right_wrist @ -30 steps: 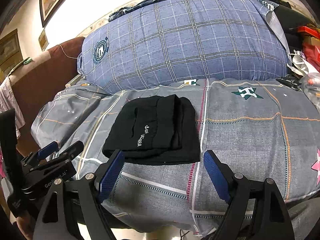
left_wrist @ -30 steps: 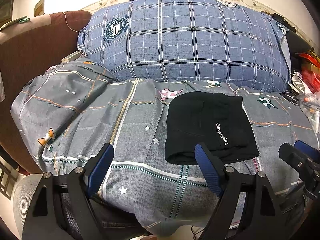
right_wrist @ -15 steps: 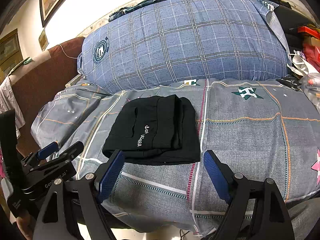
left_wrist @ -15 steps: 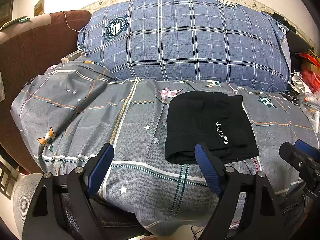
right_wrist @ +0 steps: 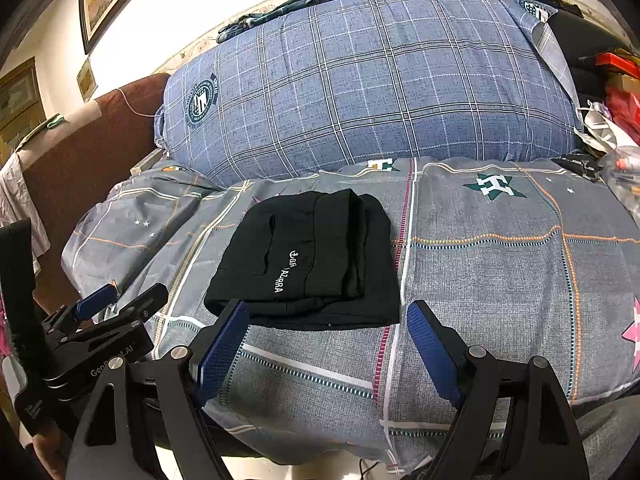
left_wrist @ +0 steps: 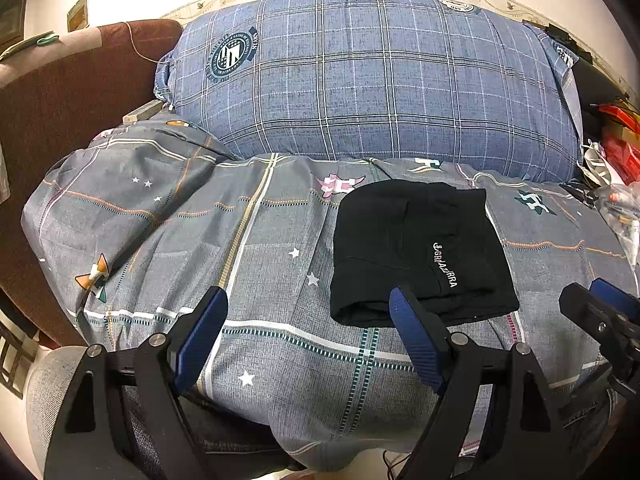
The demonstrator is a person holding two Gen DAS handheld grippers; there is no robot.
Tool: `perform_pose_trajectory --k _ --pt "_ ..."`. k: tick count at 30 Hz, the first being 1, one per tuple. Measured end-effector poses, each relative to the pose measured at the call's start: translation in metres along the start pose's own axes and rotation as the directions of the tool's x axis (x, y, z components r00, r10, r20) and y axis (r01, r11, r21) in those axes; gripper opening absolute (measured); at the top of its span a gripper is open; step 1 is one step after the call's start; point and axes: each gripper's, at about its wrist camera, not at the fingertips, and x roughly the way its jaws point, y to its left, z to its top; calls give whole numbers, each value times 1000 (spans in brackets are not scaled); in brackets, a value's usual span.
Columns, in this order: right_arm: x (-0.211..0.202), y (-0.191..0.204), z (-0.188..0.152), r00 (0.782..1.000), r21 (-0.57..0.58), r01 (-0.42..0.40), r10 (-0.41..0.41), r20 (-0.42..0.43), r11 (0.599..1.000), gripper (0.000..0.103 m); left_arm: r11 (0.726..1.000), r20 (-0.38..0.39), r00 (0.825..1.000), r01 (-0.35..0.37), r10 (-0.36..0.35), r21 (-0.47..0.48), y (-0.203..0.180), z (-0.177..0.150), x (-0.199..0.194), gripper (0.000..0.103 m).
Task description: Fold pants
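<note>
Black pants (left_wrist: pixel 416 248) (right_wrist: pixel 308 264) with white lettering lie folded into a compact rectangle on the grey patterned bedspread (left_wrist: pixel 256 248) (right_wrist: pixel 500 264). My left gripper (left_wrist: pixel 306 312) hangs open over the near edge of the bed, left of the pants; its right finger overlaps their near edge in the picture. My right gripper (right_wrist: pixel 328 326) is open just in front of the pants' near edge, nothing between its blue pads. Each gripper also shows at the side of the other's view: the right gripper (left_wrist: pixel 600 308), the left gripper (right_wrist: pixel 116 300).
A large blue plaid pillow (left_wrist: pixel 372 80) (right_wrist: pixel 360 80) stands behind the pants. A brown sofa back (left_wrist: pixel 60 92) is on the left. Red boxes and clutter (left_wrist: pixel 616 140) sit at the far right. A grey seat (left_wrist: pixel 44 392) is below left.
</note>
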Motion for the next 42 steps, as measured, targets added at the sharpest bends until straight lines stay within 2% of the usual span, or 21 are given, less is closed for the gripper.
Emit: perform_pose_trajectory --k 42 --pt "7 -6 -1 1000 -19 -3 3 -24 1000 83 1000 -12 1000 8 -8 17 -3 0 5 84"
